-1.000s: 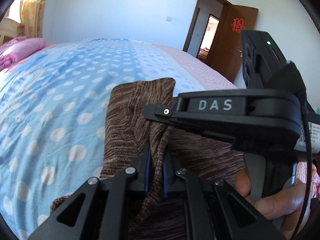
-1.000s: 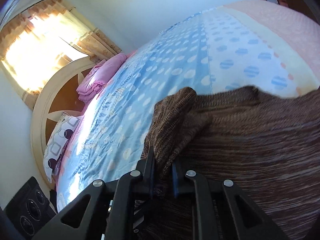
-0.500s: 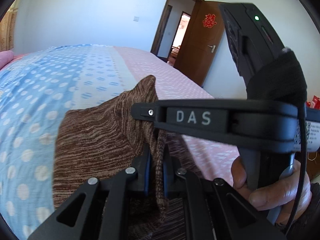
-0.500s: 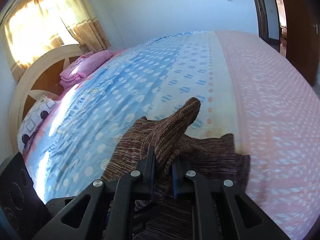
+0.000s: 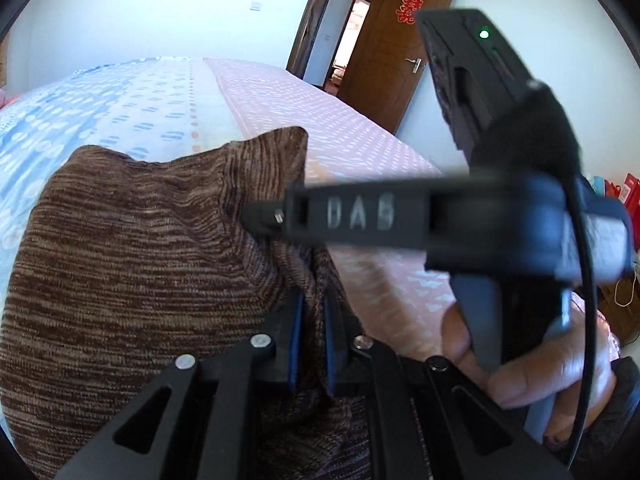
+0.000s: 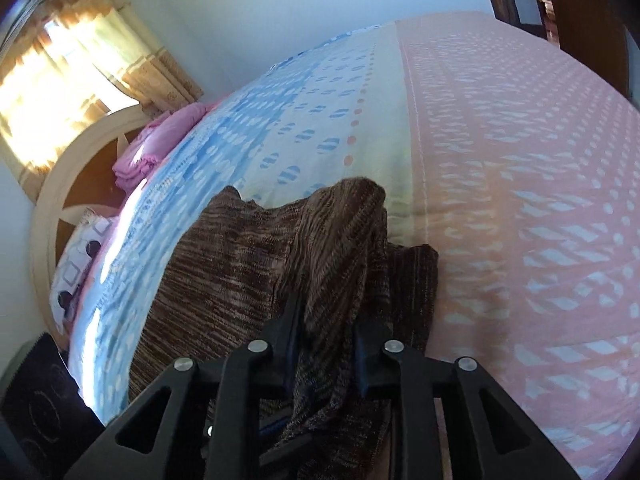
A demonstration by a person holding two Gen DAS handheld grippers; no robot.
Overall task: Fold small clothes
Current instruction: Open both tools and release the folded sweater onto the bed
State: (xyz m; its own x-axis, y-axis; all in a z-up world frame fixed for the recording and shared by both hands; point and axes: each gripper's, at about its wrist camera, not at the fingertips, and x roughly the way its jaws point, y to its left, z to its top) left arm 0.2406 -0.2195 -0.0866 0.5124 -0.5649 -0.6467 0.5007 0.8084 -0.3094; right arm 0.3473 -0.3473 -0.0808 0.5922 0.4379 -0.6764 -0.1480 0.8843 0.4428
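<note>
A brown striped knit garment (image 5: 132,264) lies partly on the bed, with one edge lifted. My left gripper (image 5: 313,320) is shut on a fold of it. The right gripper's body crosses the left wrist view, held by a hand (image 5: 532,364). In the right wrist view the same garment (image 6: 248,264) drapes over my right gripper (image 6: 326,320). Its jaws stand a little wider apart than before, with knit cloth bunched between them.
The bed has a blue polka-dot cover (image 6: 224,168) and a pink patterned band (image 6: 520,200). Folded pink bedding (image 6: 160,144) lies by the round headboard (image 6: 52,208). A wooden door (image 5: 396,48) stands open at the far right.
Both grippers carried the garment's lifted edge toward the pink side of the bed. The right gripper's jaws have spread somewhat around the cloth.
</note>
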